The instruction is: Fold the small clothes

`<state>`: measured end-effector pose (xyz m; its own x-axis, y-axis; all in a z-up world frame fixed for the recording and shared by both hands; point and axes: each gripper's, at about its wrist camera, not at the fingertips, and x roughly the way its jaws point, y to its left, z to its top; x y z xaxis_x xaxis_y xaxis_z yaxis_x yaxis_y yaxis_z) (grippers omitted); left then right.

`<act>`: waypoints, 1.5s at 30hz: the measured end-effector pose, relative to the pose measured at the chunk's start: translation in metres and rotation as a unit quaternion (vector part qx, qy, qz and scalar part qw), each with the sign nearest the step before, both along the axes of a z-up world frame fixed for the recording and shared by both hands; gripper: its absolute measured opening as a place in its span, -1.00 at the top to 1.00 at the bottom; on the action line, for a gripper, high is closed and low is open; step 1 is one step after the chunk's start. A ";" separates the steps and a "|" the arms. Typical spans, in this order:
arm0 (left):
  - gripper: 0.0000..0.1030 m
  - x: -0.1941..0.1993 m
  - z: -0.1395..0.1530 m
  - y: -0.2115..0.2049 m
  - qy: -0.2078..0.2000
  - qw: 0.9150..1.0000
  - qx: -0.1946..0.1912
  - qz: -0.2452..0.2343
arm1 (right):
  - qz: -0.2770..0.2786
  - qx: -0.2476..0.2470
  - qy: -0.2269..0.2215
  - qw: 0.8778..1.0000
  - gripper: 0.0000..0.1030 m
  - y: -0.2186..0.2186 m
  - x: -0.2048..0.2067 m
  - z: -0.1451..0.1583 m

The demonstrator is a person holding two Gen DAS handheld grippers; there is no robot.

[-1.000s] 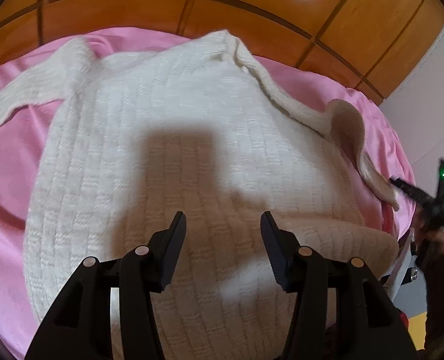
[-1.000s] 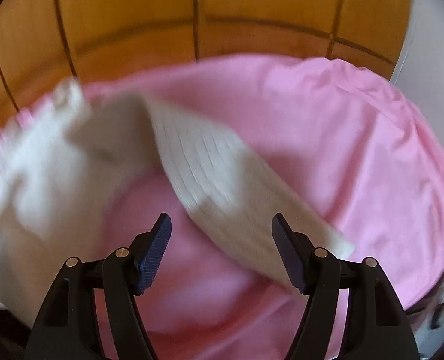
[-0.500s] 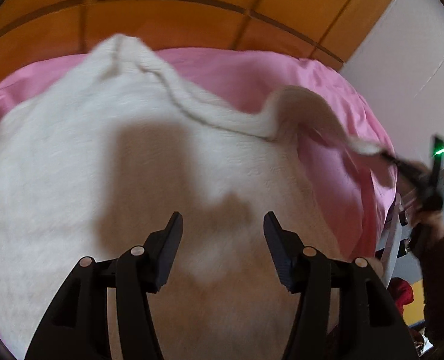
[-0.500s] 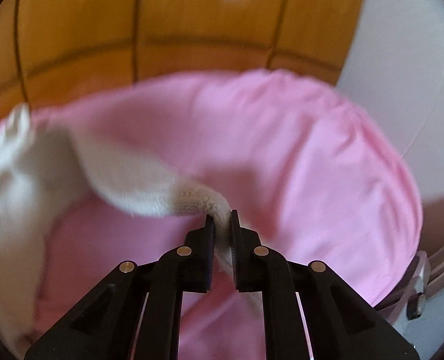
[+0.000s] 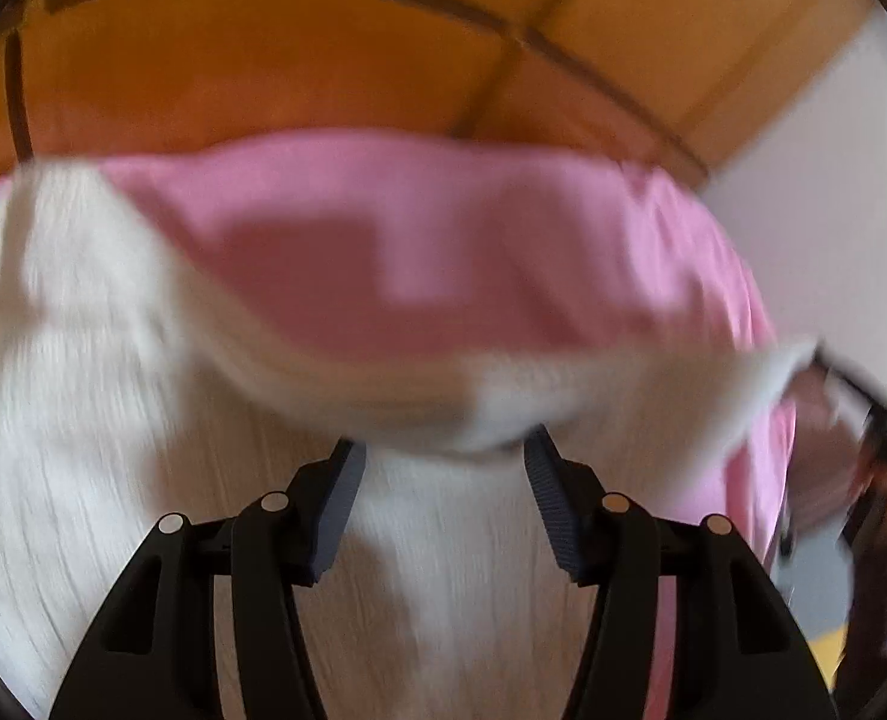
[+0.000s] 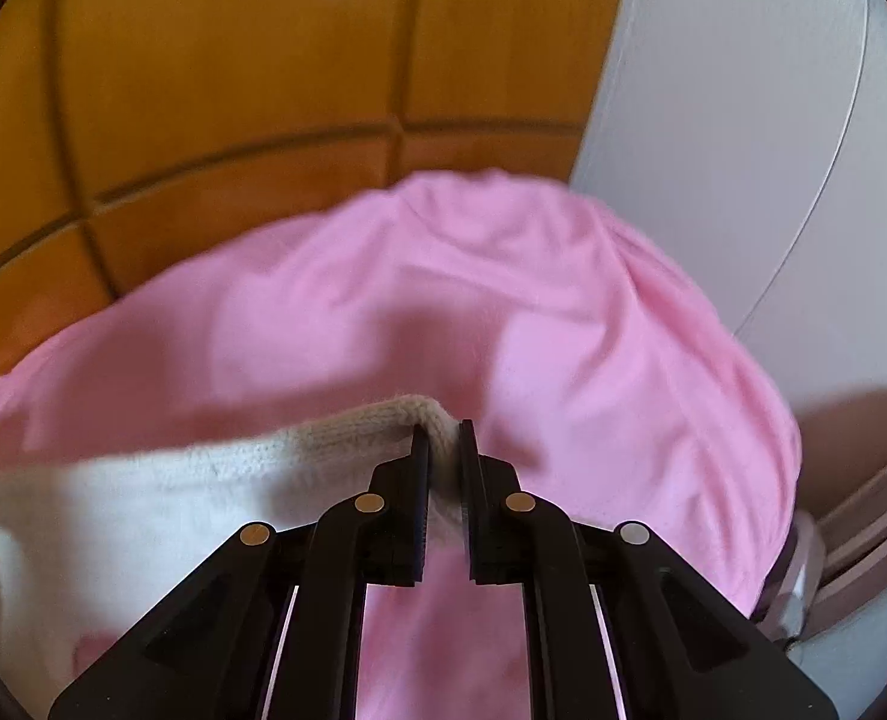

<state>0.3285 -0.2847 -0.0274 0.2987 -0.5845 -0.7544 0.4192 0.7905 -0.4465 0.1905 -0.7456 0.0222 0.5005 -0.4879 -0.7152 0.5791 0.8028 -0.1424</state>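
Observation:
A cream knitted sweater (image 5: pixel 113 420) lies on a pink sheet (image 5: pixel 443 228). My left gripper (image 5: pixel 440 456) is open and empty, low over the sweater's body, with the sleeve's edge just ahead of its tips. My right gripper (image 6: pixel 441 438) is shut on the sweater's sleeve (image 6: pixel 335 438) and holds it lifted above the pink sheet (image 6: pixel 503 300). In the left wrist view the sleeve (image 5: pixel 683 384) stretches right to that gripper (image 5: pixel 827 360) at the frame's edge. The view is motion-blurred.
An orange wooden panelled headboard (image 5: pixel 263 60) stands behind the bed, also seen in the right wrist view (image 6: pixel 203 90). A white wall (image 6: pixel 743 90) is to the right. A pinkish-brown object (image 6: pixel 863 510) sits beyond the bed's right edge.
My right gripper closed on the sleeve and has lifted it, pulling it across toward the sweater's body. My left gripper has swung right along the sweater, staying open.

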 end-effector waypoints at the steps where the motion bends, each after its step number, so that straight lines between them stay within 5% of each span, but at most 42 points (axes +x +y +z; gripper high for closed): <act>1: -0.05 0.008 0.007 0.006 -0.010 1.000 0.001 0.025 | -0.011 -0.013 0.013 1.000 0.85 -0.004 0.011 -0.008; 5: -0.09 0.004 0.022 0.039 -0.061 0.995 0.038 0.065 | -0.058 -0.016 -0.002 0.998 0.80 -0.022 0.032 -0.026; 8: -0.09 -0.009 0.019 0.079 -0.072 0.992 0.065 0.084 | -0.075 0.015 -0.035 0.996 0.13 -0.022 0.023 -0.029; 11: -0.09 -0.032 0.013 0.135 -0.061 0.989 0.069 0.118 | -0.008 0.056 -0.061 0.997 0.03 0.011 0.000 -0.031; 13: -0.10 -0.053 0.009 0.180 -0.054 0.984 0.076 0.154 | 0.067 0.128 -0.060 0.988 0.03 0.043 -0.018 -0.042; 17: -0.16 -0.106 0.000 0.265 -0.029 0.972 0.074 0.220 | 0.201 0.283 -0.037 0.937 0.03 0.117 -0.055 -0.073; 21: -0.29 -0.173 -0.008 0.329 -0.020 0.960 0.085 0.266 | 0.271 0.429 0.001 0.862 0.03 0.188 -0.096 -0.107; 23: -0.38 -0.200 -0.013 0.364 -0.015 0.957 0.072 0.281 | 0.286 0.464 0.016 0.838 -0.04 0.208 -0.116 -0.114; 25: -0.43 -0.231 -0.023 0.393 0.001 0.956 0.044 0.289 | 0.281 0.495 0.015 0.822 -0.43 0.220 -0.141 -0.118; 27: -0.42 -0.247 -0.034 0.400 0.015 0.957 0.030 0.289 | 0.283 0.512 0.016 0.811 -0.46 0.231 -0.162 -0.117; 29: -0.40 -0.269 -0.045 0.404 0.028 0.962 -0.001 0.271 | 0.294 0.506 0.012 0.811 -0.54 0.244 -0.181 -0.112; 32: -0.31 -0.288 -0.056 0.392 0.032 0.970 -0.021 0.241 | 0.316 0.438 0.025 0.841 -0.50 0.268 -0.189 -0.110; 34: -0.11 -0.289 -0.058 0.377 0.024 0.972 -0.022 0.231 | 0.329 0.383 0.056 0.862 0.02 0.285 -0.185 -0.117; 35: 0.34 -0.290 -0.060 0.373 0.028 0.974 -0.032 0.222 | 0.328 0.363 0.069 0.869 0.55 0.285 -0.182 -0.120; 36: 0.82 -0.291 -0.061 0.368 0.037 0.976 -0.037 0.209 | 0.331 0.356 0.076 0.871 0.85 0.288 -0.182 -0.120; 38: 0.89 -0.297 -0.055 0.363 0.026 0.980 -0.023 0.196 | 0.353 0.356 0.067 0.863 0.87 0.293 -0.184 -0.105; 41: 0.91 -0.311 -0.041 0.374 0.014 0.978 -0.063 0.198 | 0.417 0.336 0.050 0.843 0.87 0.304 -0.195 -0.066; 45: 0.90 -0.328 -0.043 0.383 0.028 0.978 -0.049 0.202 | 0.386 0.286 0.142 0.865 0.88 0.285 -0.200 -0.094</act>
